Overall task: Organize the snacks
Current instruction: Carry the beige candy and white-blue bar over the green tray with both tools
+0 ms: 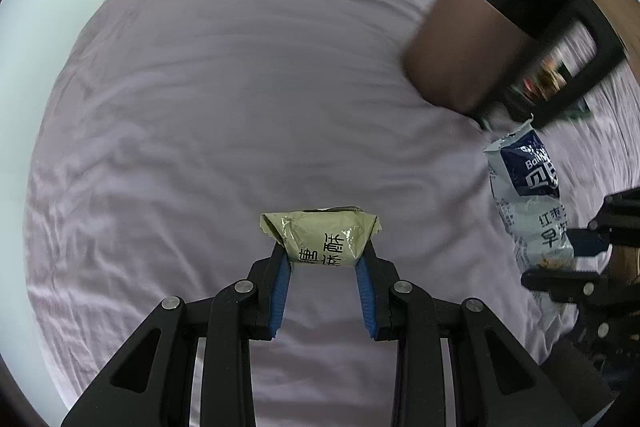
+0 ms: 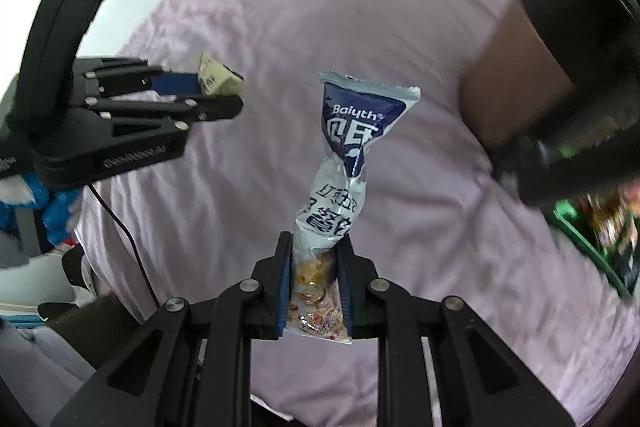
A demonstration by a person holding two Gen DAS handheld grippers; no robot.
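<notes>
My left gripper (image 1: pixel 325 250) is shut on a small olive-green snack packet (image 1: pixel 320 233) with black characters, held above the lilac bedsheet (image 1: pixel 224 99). It also shows in the right wrist view (image 2: pixel 218 81), at the left gripper's tip (image 2: pixel 236 95). My right gripper (image 2: pixel 314 247) is shut on the lower end of a long white-and-blue Baiyth snack bag (image 2: pixel 352 131), which stands up from the jaws. That bag also shows in the left wrist view (image 1: pixel 528 187) at the right, with the right gripper (image 1: pixel 580 259) below it.
A dark container with brown side (image 1: pixel 500 27) sits on the sheet at the upper right, blurred; it also appears in the right wrist view (image 2: pixel 560 75). A green-edged tray with colourful snacks (image 2: pixel 608 227) lies at the right. A black cable (image 2: pixel 120 223) runs along the bed's left edge.
</notes>
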